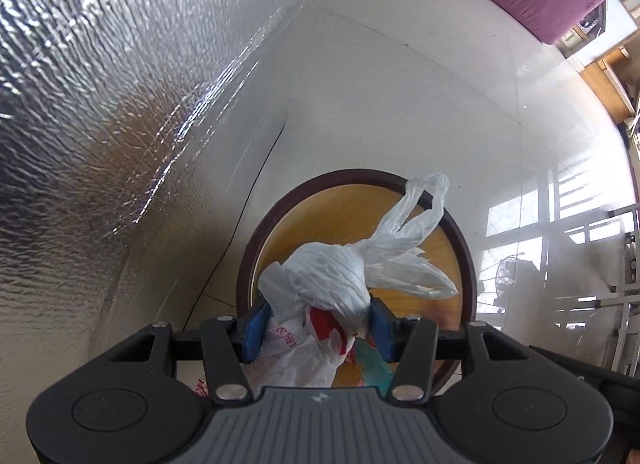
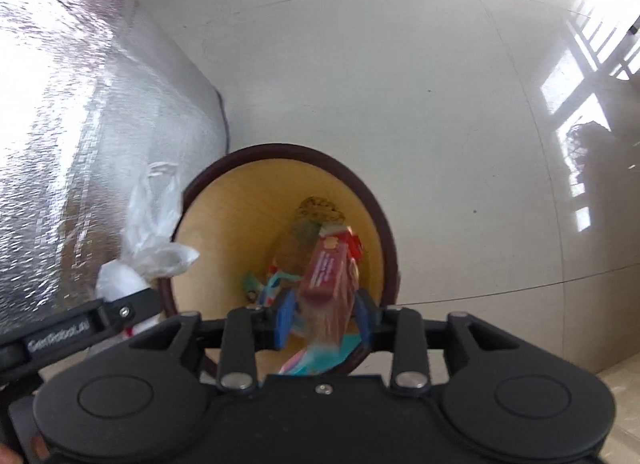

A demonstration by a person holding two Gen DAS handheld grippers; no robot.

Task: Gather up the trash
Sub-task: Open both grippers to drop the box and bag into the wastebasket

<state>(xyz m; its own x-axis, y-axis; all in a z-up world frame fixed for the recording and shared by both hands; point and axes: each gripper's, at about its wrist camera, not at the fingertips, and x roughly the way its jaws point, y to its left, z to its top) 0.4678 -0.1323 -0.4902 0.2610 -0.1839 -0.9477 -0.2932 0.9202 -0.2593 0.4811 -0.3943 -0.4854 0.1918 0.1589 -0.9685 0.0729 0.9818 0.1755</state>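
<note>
Both grippers are hanging over the round bin (image 2: 384, 224), which is standing on the pale tiled floor (image 2: 400, 84) just beside a silver foil-covered surface (image 1: 100, 104). The left gripper (image 1: 316, 324) is clenching its blue fingers (image 1: 254, 334) on a crumpled white plastic bag (image 1: 332, 276), holding it above the bin's dark rim with the handles sticking up; red printing is showing on the bag, too creased to read. The right gripper (image 2: 322, 318) is gripping a reddish-brown carton (image 2: 328, 284) directly over the bin's mouth; the carton is blurred, and its label is carrying writing I cannot make out. Several colourful wrappers (image 2: 264, 284) are already lying at the bottom of the bin, so the task is looking well along: some trash is in, and these two pieces appear to be awaiting release. Whether more litter is lying elsewhere cannot be told. The left gripper's arm is bearing white lettering, partly legible as "GenRobot".
</note>
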